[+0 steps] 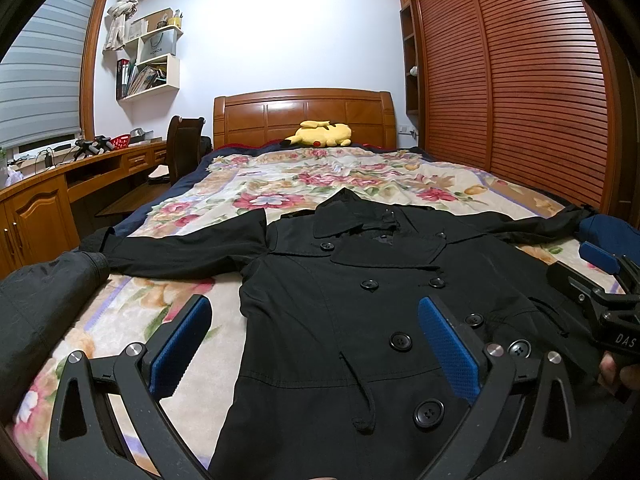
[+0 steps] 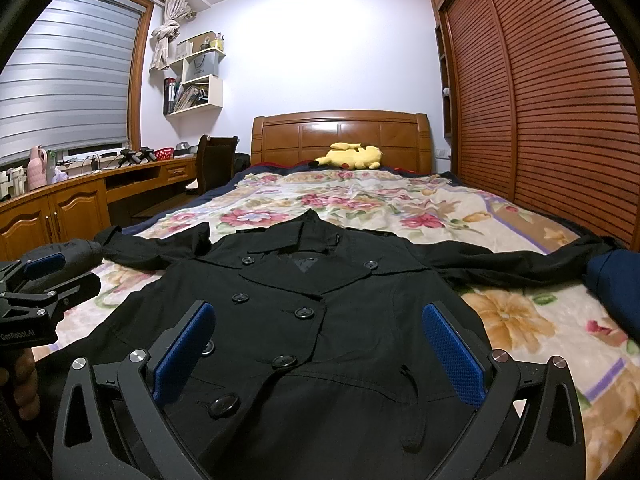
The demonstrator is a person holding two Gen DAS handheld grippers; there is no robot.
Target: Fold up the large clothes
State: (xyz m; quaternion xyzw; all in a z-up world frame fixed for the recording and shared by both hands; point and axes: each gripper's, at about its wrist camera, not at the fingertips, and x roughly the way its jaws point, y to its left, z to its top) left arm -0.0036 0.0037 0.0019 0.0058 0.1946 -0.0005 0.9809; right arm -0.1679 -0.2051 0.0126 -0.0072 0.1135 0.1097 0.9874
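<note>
While a black double-breasted coat (image 1: 360,304) lies face up and spread flat across the near end of a bed (image 1: 192,344) covered in a floral blanket, two handheld grippers hover just above its lower half, holding nothing. At far left, on a white wall shelf (image 2: 200,80), a grey bag (image 2: 205,65) reads "HONOR"; other items there are too small to identify. The coat's left sleeve reaches toward the bed's left edge, its cuff cut off behind a dark sleeve in the left wrist view. The left gripper (image 1: 316,344), blue-padded fingers spread wide, frames the coat's left side and button row; its body reads "GenRoboLAI" in the right wrist view. The right gripper (image 2: 318,350), also wide apart, frames the coat's middle; "DAS" shows on it, the rest hidden. The right sleeve stretches to the bed's right edge. A yellow plush toy (image 1: 322,134) rests by the headboard.
</note>
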